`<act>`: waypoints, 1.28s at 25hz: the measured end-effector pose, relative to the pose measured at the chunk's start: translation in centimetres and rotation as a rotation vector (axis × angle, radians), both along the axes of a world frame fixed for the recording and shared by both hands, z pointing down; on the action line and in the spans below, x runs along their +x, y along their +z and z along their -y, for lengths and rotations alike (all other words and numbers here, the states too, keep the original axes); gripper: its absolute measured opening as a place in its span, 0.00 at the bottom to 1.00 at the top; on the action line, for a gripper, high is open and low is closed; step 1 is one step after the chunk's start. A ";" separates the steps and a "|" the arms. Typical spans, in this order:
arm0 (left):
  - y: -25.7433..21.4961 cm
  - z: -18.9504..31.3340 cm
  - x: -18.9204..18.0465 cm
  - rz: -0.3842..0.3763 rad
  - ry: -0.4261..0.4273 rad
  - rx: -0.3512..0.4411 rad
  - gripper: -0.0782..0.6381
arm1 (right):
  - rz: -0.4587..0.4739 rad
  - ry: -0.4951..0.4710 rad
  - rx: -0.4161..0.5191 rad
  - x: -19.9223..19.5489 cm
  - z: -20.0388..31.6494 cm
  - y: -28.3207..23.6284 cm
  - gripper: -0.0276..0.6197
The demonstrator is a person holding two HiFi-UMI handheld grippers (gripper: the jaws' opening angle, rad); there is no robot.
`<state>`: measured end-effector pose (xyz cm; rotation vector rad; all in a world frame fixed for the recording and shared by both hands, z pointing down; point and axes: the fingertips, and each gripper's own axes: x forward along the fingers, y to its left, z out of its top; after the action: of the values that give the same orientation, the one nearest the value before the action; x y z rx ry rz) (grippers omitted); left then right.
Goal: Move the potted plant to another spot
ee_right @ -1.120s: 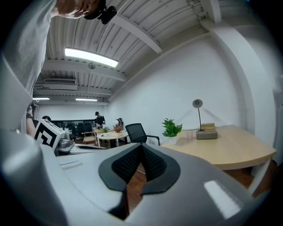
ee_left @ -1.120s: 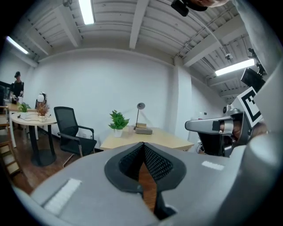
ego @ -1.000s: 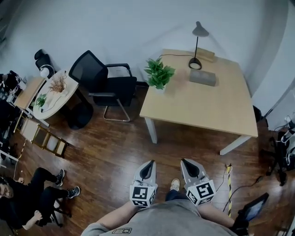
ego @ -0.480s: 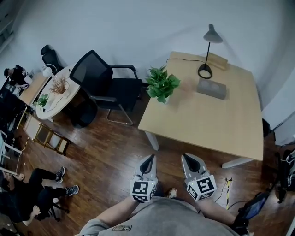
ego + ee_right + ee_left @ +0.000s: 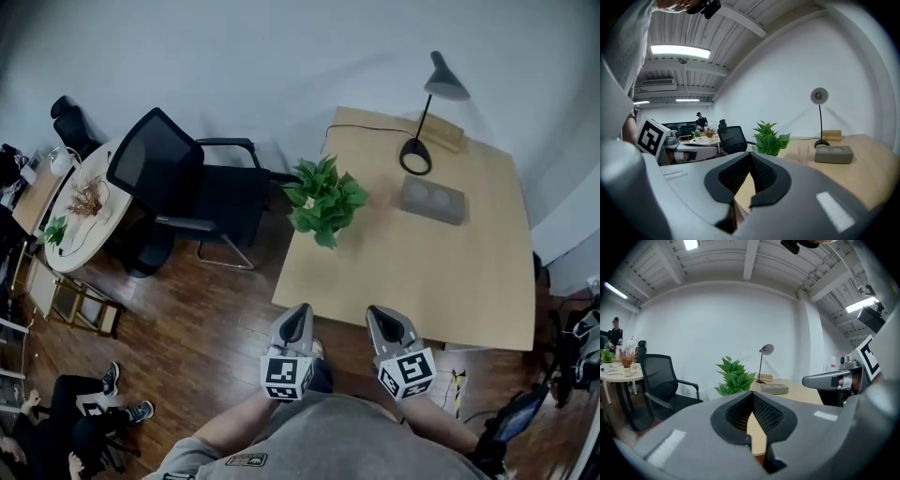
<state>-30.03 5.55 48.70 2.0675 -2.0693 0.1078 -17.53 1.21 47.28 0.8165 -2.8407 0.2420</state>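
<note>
A green leafy potted plant (image 5: 323, 199) stands at the left edge of the light wooden table (image 5: 450, 281); its pot is hidden under the leaves. The left gripper view shows the plant (image 5: 734, 376) ahead, and the right gripper view shows the plant (image 5: 771, 138) left of centre. My left gripper (image 5: 302, 311) and right gripper (image 5: 375, 315) are both shut with nothing in them. They hover side by side at the table's near edge, well short of the plant.
A black desk lamp (image 5: 429, 105) and a grey block (image 5: 432, 200) sit at the table's far side. A black office chair (image 5: 187, 187) stands left of the table, close to the plant. Farther left are a round white table (image 5: 80, 214) and a seated person (image 5: 66, 427).
The table and plant have drawn closer and lower in the head view as I walked towards them. Both grippers now reach the table's near edge, still shut.
</note>
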 end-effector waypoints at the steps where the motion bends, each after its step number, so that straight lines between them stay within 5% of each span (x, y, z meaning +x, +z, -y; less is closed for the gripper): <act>1: 0.1 1.2 -1.1 0.000 0.008 -0.002 0.11 | -0.009 0.006 -0.002 -1.0 1.1 0.1 0.05; 11: 2.7 8.8 -7.2 -0.020 0.057 -0.079 0.11 | -0.094 0.022 -0.034 -7.2 8.6 3.2 0.05; 20: 9.3 13.5 -9.7 -0.038 0.052 -0.182 0.17 | -0.178 -0.106 -0.074 -9.2 13.9 9.4 0.07; 22: 10.8 14.6 -9.9 -0.023 0.076 -0.202 0.21 | -0.205 -0.141 -0.093 -9.7 15.0 11.0 0.23; 28: 16.0 16.8 -10.2 0.041 0.170 -0.277 0.33 | -0.308 -0.285 -0.109 -11.9 16.6 16.3 0.49; 32: 17.1 19.3 -10.9 0.084 0.232 -0.260 0.42 | -0.319 -0.353 -0.085 -13.8 18.4 17.9 0.62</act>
<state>-40.98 -13.77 65.77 2.1595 -1.7417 0.4811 -31.37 -17.17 65.21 0.2935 -2.5900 0.1632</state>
